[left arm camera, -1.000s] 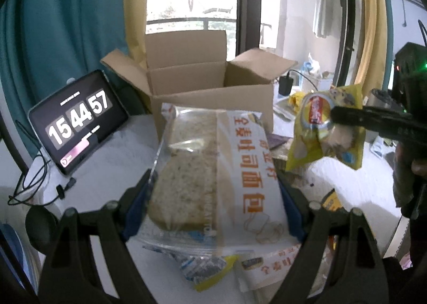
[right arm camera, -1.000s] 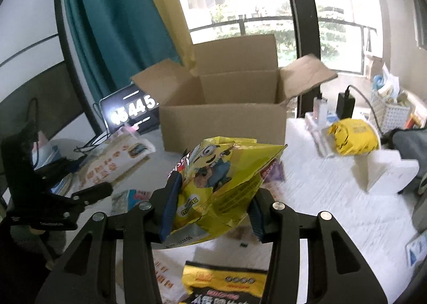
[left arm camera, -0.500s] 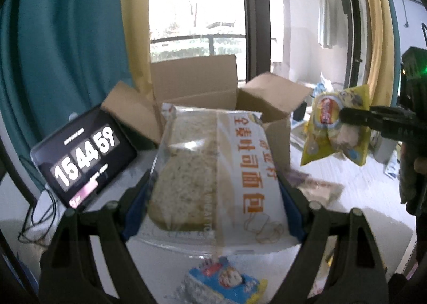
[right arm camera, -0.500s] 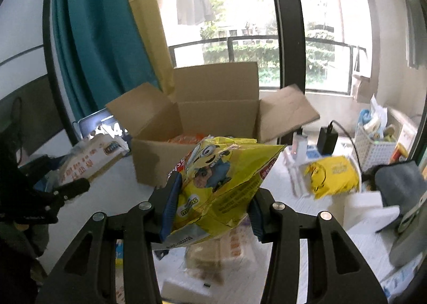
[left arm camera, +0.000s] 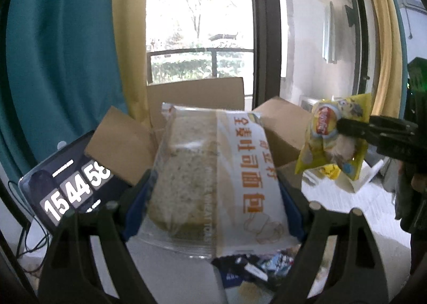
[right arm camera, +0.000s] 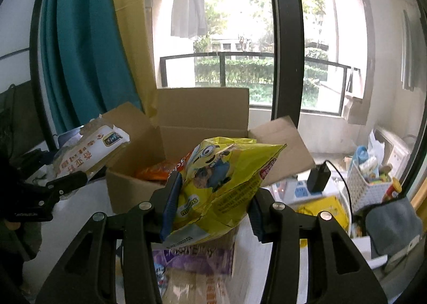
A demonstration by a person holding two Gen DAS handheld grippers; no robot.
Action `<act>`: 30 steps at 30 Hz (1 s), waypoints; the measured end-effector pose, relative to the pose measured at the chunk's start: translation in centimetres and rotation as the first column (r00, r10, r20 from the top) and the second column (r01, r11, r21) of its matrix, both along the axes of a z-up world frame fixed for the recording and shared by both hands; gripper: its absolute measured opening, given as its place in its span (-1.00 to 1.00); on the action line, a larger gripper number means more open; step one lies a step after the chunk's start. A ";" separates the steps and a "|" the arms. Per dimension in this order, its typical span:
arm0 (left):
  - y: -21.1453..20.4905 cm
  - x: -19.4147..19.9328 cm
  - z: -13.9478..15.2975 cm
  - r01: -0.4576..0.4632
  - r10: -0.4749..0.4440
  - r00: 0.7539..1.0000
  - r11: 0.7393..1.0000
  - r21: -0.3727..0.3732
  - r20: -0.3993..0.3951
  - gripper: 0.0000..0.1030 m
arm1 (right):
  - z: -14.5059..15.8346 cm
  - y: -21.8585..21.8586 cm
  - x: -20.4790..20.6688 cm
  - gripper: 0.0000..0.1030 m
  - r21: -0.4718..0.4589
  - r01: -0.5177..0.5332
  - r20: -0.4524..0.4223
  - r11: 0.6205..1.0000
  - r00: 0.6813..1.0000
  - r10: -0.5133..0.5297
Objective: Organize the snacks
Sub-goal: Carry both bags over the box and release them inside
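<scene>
My left gripper [left arm camera: 213, 199] is shut on a sliced-bread pack [left arm camera: 186, 170] in a clear and white wrapper with orange characters, held above the table. An open cardboard box [left arm camera: 194, 95] stands just behind it. My right gripper [right arm camera: 213, 205] is shut on a yellow Minions snack bag [right arm camera: 221, 183], in front of the same box [right arm camera: 202, 114]. An orange pack [right arm camera: 157, 173] lies inside the box. In the left wrist view the yellow bag [left arm camera: 331, 141] hangs at the right in the right gripper [left arm camera: 347, 127]. The right wrist view shows the bread pack [right arm camera: 88, 151] at the left.
A tablet [left arm camera: 69, 191] showing a clock leans left of the box. Right of the box are a charger on a power strip [right arm camera: 317, 178], a white basket [right arm camera: 365, 186] and a yellow pack [right arm camera: 325, 207]. Loose snack packs [right arm camera: 192, 258] lie on the white table below the grippers.
Both grippers have risen and moved toward the box with their packs still held. The box now looks nearer, and its inside shows in the right wrist view.
</scene>
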State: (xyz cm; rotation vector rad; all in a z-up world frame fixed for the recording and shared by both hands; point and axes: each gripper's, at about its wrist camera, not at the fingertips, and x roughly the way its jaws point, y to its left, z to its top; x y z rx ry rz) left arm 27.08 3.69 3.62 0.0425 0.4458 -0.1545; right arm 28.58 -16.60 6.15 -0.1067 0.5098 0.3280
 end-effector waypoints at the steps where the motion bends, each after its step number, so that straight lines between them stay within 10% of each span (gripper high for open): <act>1: 0.1 0.5 0.1 -0.001 0.001 1.000 1.000 -0.002 0.003 0.65 | 0.1 -0.1 0.4 -0.06 0.002 0.004 0.008 1.000 1.000 -0.004; 30: 0.9 15.4 -1.7 -0.019 0.019 0.999 1.000 -0.003 -0.046 0.68 | -2.2 3.2 15.0 -0.05 -0.048 0.042 0.040 0.998 0.998 -0.040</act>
